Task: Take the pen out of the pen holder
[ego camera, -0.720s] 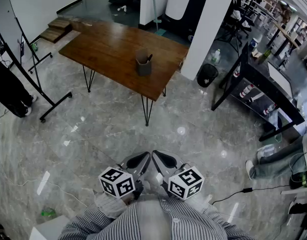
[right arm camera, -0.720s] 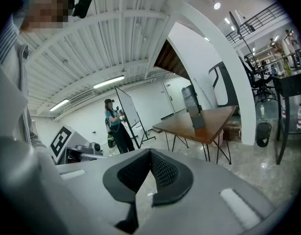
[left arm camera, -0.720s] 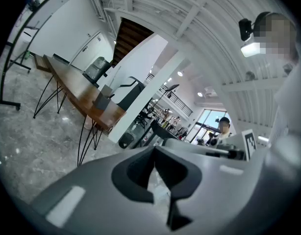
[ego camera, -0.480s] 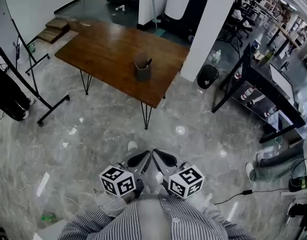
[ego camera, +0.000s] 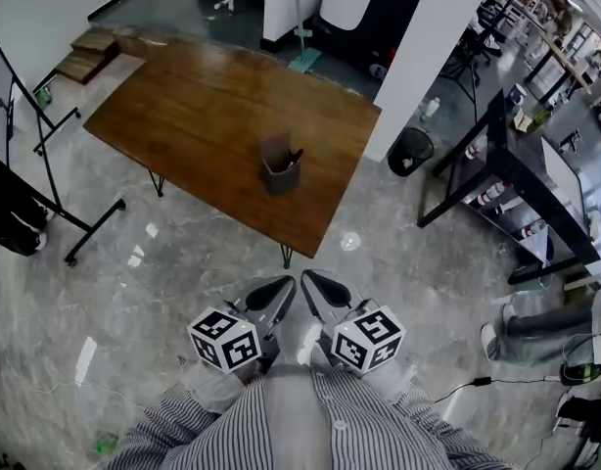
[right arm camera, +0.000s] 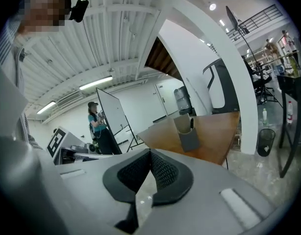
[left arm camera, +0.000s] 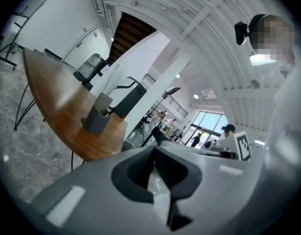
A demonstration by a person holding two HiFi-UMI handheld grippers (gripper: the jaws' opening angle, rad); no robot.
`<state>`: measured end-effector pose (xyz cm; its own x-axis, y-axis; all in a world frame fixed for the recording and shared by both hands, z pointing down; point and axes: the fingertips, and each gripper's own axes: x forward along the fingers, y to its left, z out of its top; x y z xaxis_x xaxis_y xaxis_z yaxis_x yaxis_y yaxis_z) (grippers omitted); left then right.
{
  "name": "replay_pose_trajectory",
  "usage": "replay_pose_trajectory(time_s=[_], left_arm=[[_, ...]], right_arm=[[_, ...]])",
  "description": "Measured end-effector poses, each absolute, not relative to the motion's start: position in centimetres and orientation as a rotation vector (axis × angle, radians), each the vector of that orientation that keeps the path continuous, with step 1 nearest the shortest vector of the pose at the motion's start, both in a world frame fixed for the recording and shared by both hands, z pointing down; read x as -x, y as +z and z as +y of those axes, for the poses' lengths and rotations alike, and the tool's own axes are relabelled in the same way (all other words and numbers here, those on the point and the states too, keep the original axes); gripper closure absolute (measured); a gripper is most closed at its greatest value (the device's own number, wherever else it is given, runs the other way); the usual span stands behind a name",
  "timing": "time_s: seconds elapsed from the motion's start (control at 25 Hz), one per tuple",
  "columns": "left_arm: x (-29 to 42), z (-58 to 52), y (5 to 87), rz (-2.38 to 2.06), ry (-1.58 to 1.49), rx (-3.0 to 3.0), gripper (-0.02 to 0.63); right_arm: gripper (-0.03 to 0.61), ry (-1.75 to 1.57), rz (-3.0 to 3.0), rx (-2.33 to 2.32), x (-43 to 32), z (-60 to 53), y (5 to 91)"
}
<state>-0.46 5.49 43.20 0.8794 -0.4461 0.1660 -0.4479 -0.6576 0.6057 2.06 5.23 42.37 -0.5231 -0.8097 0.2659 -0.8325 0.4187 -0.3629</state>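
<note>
A grey pen holder (ego camera: 279, 171) stands on the brown wooden table (ego camera: 183, 116), near its front right part, with a dark pen (ego camera: 294, 158) leaning out of it. Both grippers are held close to my body, well short of the table, over the marble floor. In the head view the left gripper (ego camera: 274, 295) and the right gripper (ego camera: 318, 290) sit side by side. The left gripper (left arm camera: 153, 150) is shut with nothing in it, and the pen holder (left arm camera: 95, 119) lies far ahead of it. The right gripper (right arm camera: 150, 154) is also shut and empty, facing the pen holder (right arm camera: 188, 135) and pen (right arm camera: 191, 123).
A whiteboard stand (ego camera: 41, 155) is left of the table. A white pillar (ego camera: 418, 57), a black bin (ego camera: 410, 150) and a black rack (ego camera: 521, 189) are to the right. A seated person's legs (ego camera: 545, 326) and a cable (ego camera: 477, 382) lie at the right.
The table and pen holder have come nearer and sit lower in the head view. Both grippers stay shut, side by side in front of my body.
</note>
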Motion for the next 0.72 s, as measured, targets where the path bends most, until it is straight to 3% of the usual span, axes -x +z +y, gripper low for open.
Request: replay_pose_trajectory(time_s=[0.24, 0.72], left_arm=[[-0.3, -2.7, 43.0, -0.612, 0.026, -2.354, 0.606], [-1.5, -8.6, 45.4, -0.631, 0.063, -2.250, 0.606]], right_arm=[[0.580, 0.824, -2.541, -1.545, -3.2, -3.4, 42.8], [0.578, 0.909, -2.493, -1.504, -4.5, -8.9, 44.8]])
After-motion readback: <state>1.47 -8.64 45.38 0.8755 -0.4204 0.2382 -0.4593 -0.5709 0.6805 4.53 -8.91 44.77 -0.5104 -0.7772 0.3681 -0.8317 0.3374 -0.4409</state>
